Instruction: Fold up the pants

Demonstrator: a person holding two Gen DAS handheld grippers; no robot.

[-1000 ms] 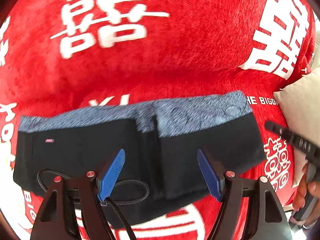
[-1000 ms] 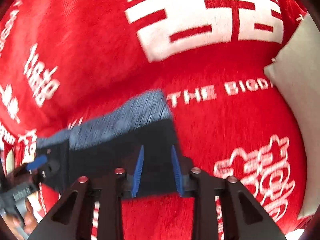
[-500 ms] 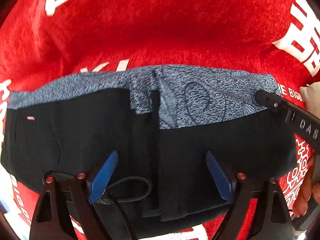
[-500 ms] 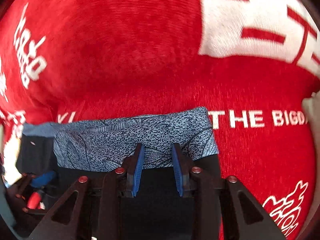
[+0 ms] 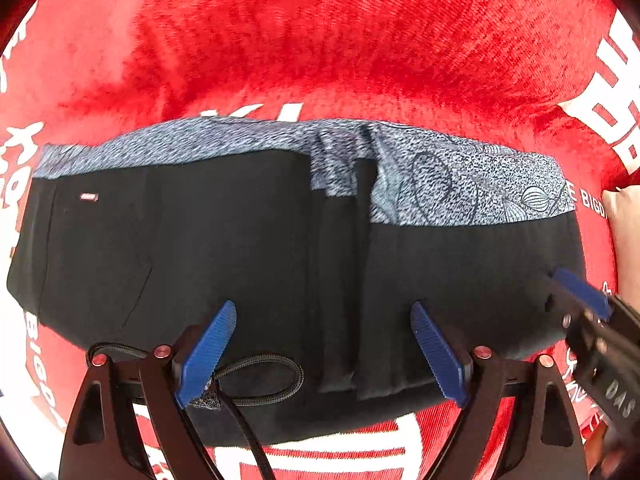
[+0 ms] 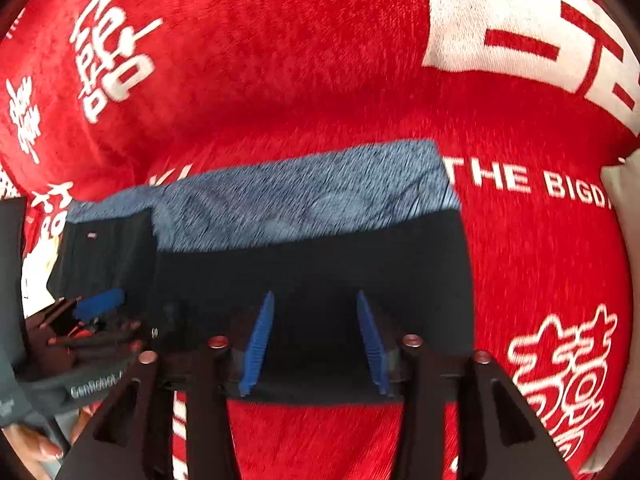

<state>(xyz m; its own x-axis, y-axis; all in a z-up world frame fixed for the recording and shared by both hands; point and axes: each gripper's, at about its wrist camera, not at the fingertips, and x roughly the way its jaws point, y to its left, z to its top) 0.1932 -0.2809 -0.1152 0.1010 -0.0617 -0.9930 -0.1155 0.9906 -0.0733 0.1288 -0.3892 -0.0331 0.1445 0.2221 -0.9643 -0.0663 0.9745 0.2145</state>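
The black pants point(image 5: 224, 248) lie folded in a wide band on the red blanket, with a blue-grey patterned strip point(image 5: 460, 184) along the far edge and a black drawstring loop point(image 5: 264, 380) at the near edge. My left gripper point(image 5: 324, 352) is open over the near edge, holding nothing. The right gripper also shows at the right of the left wrist view point(image 5: 580, 292). In the right wrist view the pants point(image 6: 320, 264) sit under my right gripper point(image 6: 316, 340), which is open and empty above the right end. The left gripper shows at the left of the right wrist view point(image 6: 96, 304).
The red blanket point(image 5: 340, 40) with white characters and lettering covers the whole surface. A beige cushion point(image 6: 624, 188) lies at the right edge. A hand point(image 6: 28, 444) holds the left gripper's handle at the lower left of the right wrist view.
My left gripper moved in closer over the pants and stayed open. My right gripper opened wider and pulled back from the patterned strip to the near edge.
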